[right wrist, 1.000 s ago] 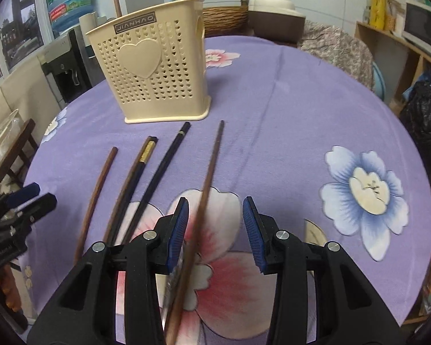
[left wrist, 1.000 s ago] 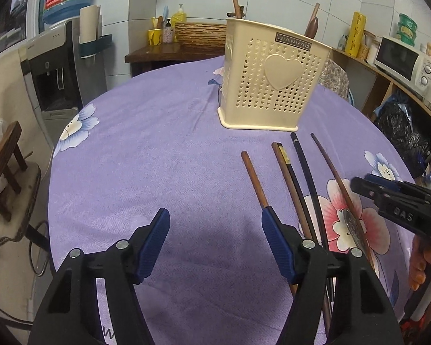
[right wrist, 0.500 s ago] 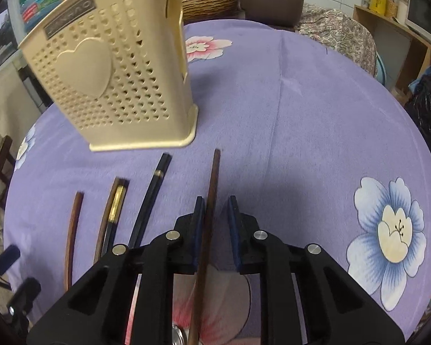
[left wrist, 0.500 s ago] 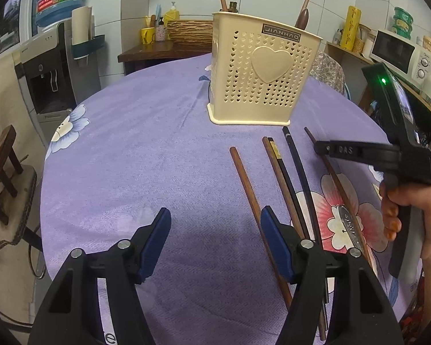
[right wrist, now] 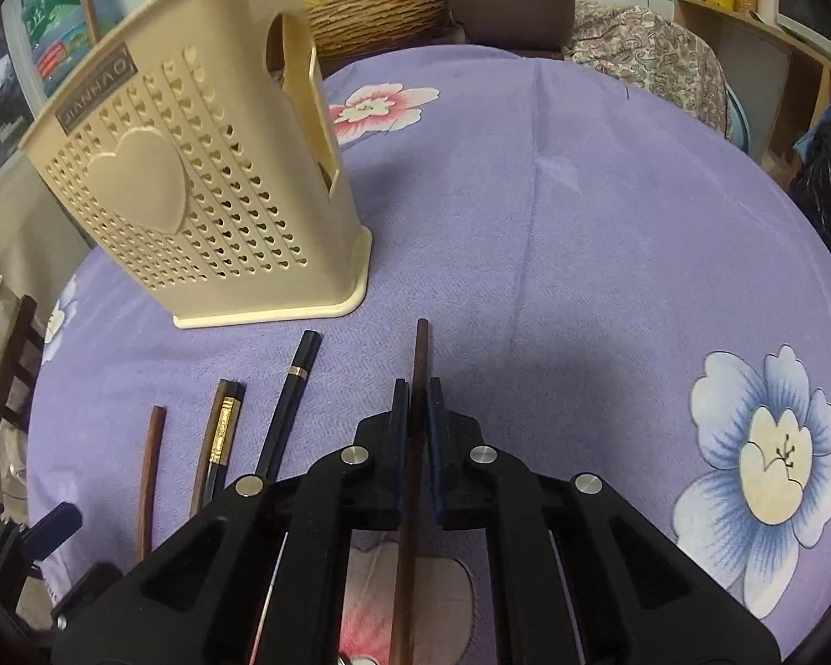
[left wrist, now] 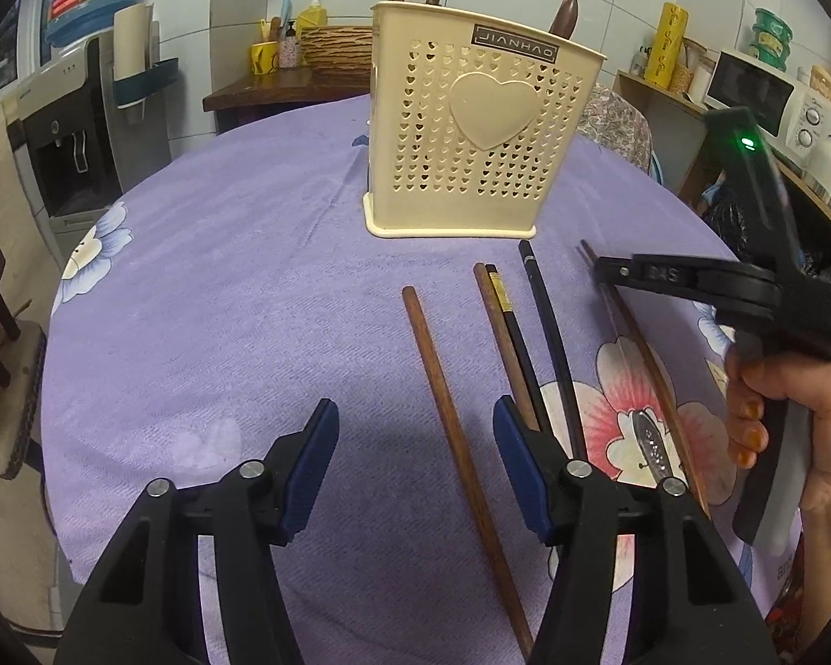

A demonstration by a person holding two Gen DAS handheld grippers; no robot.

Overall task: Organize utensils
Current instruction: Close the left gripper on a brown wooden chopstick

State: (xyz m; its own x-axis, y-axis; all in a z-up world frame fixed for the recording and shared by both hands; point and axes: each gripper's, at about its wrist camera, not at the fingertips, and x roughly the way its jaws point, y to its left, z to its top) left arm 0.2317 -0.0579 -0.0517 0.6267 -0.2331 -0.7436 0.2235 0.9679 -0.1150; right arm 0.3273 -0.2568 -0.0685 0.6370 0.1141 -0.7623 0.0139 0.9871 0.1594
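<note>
Left wrist view: left tongs spread wide, empty, now straddling a reddish-brown wooden chopstick on the purple flowered bench; a sec ago that stick lay by the right pad. Cream perforated plastic holder w/ heart looms closer.

Right wrist view: right tongs clenched on a dark brown wooden chopstick, nearer the tip than 0.5 s ago; black gold-banded chopstick just left.
</note>
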